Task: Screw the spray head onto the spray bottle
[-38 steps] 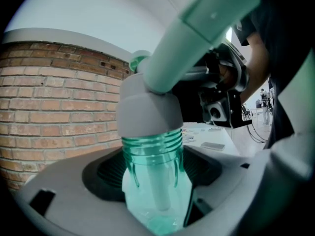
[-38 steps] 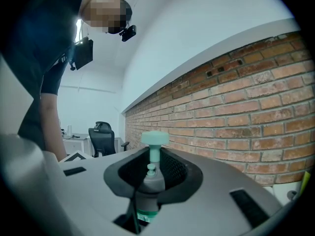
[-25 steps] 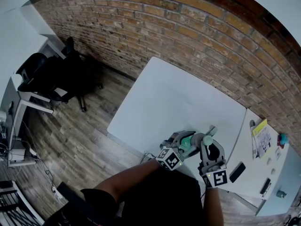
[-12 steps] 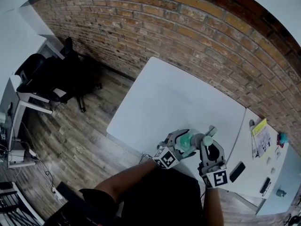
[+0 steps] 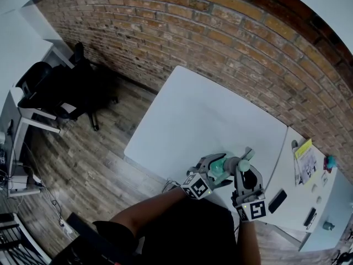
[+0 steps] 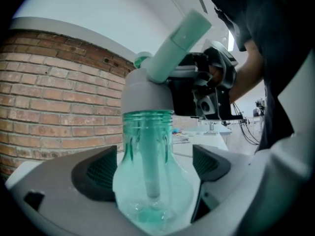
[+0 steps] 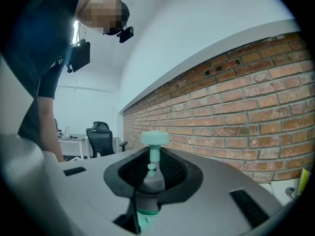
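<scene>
i'm mid-way through screwing, at a regrip. my left gripper (image 6: 152, 168) has just been opening, and its jaws now stand wide apart with the bottle (image 6: 147, 195) between them. the right pad is clearly off the plastic and the left pad is just beside it, so neither presses. my right gripper (image 7: 153, 168) is clamped on the head (image 6: 147, 90), jaws close together around its grey body, nozzle pointing up past them. that grip seems to carry the whole thing above the near edge of the table (image 5: 193, 115).

the head's collar sits on the bottle's neck, but thread rings still show under it, so i judge it isn't down tight. next i need to close the left jaws on the bottle again at a fresh angle and give another twist, keeping the head still and square so the threads don't cross.
</scene>
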The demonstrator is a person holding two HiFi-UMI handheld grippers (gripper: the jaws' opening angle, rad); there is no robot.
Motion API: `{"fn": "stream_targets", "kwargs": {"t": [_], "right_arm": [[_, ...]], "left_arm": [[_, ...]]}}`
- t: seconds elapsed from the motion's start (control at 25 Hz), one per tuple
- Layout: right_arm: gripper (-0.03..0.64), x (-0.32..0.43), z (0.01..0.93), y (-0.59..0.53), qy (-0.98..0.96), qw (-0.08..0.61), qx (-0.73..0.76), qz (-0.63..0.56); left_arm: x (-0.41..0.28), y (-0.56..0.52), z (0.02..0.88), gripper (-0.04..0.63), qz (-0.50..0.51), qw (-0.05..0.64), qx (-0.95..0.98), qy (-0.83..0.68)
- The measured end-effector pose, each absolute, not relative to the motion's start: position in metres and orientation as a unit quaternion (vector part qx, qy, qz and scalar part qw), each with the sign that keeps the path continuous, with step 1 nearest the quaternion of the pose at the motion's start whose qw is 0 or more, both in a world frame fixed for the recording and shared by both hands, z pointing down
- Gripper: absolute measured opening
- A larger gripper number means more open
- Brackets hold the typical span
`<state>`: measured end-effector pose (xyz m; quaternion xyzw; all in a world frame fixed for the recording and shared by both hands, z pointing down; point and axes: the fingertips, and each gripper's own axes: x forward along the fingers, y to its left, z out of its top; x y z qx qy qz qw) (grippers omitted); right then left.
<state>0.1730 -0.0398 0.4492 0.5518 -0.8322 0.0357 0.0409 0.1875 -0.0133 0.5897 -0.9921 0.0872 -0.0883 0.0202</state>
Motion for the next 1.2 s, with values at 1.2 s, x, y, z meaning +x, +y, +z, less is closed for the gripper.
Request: {"fn": "stream_targets", "kwargs": {"t": [1.2], "right_arm": [[0.066, 0.171, 0.437, -0.044, -0.827, -0.009, 0.560, 0.052]], "left_arm": [[0.196, -0.023, 0.580, 0.351, -0.115, 0.025, -0.986, 0.117]]}}
